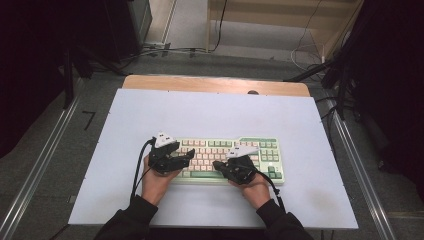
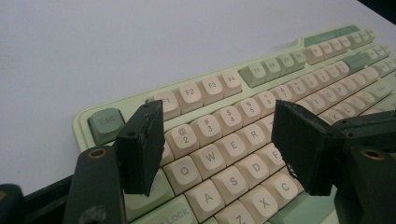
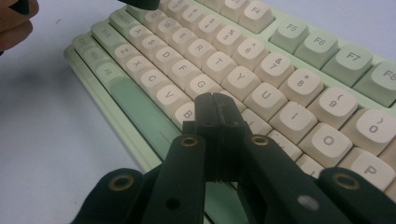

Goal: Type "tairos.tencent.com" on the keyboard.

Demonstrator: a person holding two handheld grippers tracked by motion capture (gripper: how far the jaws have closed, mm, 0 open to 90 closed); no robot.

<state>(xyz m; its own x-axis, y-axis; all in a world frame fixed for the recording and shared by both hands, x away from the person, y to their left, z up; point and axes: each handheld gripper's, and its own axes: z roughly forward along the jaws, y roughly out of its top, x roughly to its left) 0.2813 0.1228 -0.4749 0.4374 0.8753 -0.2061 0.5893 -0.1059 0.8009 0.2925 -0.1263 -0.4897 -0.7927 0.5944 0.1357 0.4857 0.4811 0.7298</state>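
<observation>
Keyboard [image 1: 235, 159] legends read clearly between left tongs [image 2: 219, 149].

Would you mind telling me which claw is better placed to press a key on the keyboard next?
Probably the right claw: its jaws are shut into one tip over the keyboard near the B key. The left claw hangs open.

from the high view i get an evenly lit pale desk [image 1: 210, 110], with the room around it falling into deep black at both sides. soft shadows sit under my hands. the gripper views look dimmer and bluish; the near fingers [image 2: 140, 149] blur, far keys soften.
</observation>
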